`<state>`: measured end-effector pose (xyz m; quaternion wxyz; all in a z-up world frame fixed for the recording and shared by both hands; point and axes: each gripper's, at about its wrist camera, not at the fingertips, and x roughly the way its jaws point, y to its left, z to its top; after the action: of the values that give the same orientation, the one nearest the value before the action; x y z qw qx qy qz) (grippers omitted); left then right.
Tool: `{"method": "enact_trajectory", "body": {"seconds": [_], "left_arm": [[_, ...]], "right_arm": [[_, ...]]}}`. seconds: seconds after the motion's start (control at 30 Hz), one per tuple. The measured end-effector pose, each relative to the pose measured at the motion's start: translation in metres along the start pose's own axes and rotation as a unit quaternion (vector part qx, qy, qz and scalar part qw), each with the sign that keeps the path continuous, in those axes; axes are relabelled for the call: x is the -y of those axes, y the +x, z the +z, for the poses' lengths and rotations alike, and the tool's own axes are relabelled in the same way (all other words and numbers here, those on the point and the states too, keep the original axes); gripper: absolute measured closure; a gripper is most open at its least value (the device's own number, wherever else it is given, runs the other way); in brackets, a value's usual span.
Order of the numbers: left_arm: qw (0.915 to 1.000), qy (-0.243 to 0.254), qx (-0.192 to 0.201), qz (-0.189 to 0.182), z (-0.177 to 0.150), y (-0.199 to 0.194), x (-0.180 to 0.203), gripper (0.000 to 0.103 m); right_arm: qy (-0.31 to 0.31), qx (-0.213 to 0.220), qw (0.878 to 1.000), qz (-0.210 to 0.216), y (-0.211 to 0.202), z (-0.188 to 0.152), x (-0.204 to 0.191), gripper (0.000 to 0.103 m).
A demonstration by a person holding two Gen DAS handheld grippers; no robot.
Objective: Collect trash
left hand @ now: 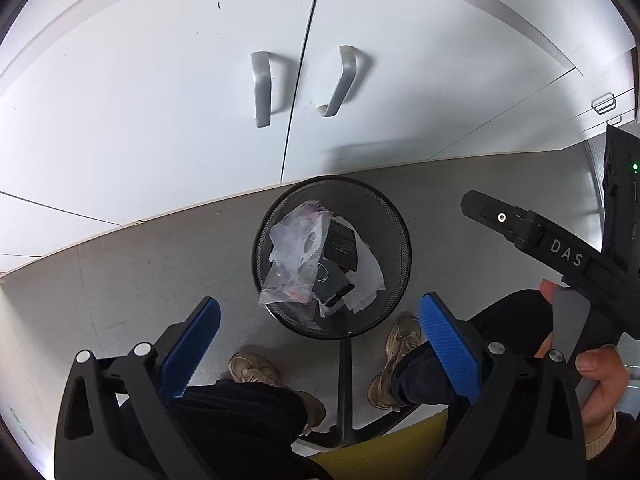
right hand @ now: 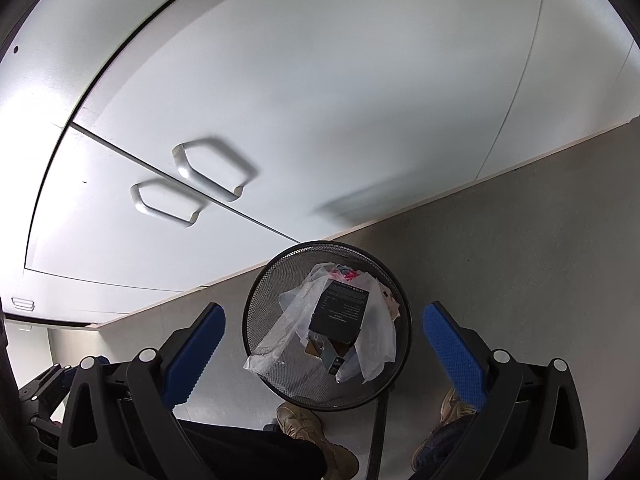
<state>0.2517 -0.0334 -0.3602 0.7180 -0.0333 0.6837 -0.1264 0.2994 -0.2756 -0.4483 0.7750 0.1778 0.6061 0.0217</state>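
Both my left claw (left hand: 318, 350) and right claw (right hand: 322, 350) hang released and empty above the mesh bin (left hand: 400, 248), where the trash (left hand: 304, 256) sits heaped. I judge the plastic bag (right hand: 280, 332) draped over the rim could slip onto the floor if bumped.

We see a pale grey floor (left hand: 120, 280) running up to the foot of white cabinets (left hand: 160, 100). On it stands a black mesh wastebasket (left hand: 400, 248), near the cabinet base, holding plastic and paper trash. Just beside it rest two tan shoes (left hand: 252, 368) and a black chair base (left hand: 346, 392).
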Motion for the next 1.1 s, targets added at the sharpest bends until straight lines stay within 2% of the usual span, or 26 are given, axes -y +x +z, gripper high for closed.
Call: {"method": "enact_trajectory", "body": {"seconds": [0.1,0.17,0.3,0.63,0.77,0.87,1.1], "left_arm": [[1.0,-0.002,-0.001,-0.007,-0.002,-0.004,0.0,0.004],[1.0,0.004,0.004,0.002,-0.004,-0.007,0.002,0.004],[0.9998,0.007,0.008,-0.014,-0.007,-0.014,0.007,0.004],[0.9996,0.016,0.021,-0.009,-0.011,-0.028,0.013,0.004],[0.9995,0.019,0.022,-0.009,-0.013,-0.031,0.016,0.004],[0.9994,0.018,0.016,-0.022,-0.014,-0.03,0.017,0.004],[0.9994,0.022,0.016,-0.021,-0.017,-0.031,0.022,0.004]], "right_arm": [[0.005,0.002,1.0,0.002,-0.002,-0.002,0.003,0.003],[0.005,0.004,1.0,0.0,-0.005,-0.002,0.003,0.003],[0.002,0.008,1.0,-0.004,-0.013,-0.003,0.001,0.003],[-0.01,0.013,1.0,-0.011,-0.024,-0.006,-0.006,0.003],[-0.011,0.013,1.0,-0.012,-0.025,-0.007,-0.006,0.003],[-0.011,0.012,1.0,-0.012,-0.026,-0.008,-0.006,0.003],[-0.012,0.013,1.0,-0.012,-0.026,-0.007,-0.007,0.003]]}}
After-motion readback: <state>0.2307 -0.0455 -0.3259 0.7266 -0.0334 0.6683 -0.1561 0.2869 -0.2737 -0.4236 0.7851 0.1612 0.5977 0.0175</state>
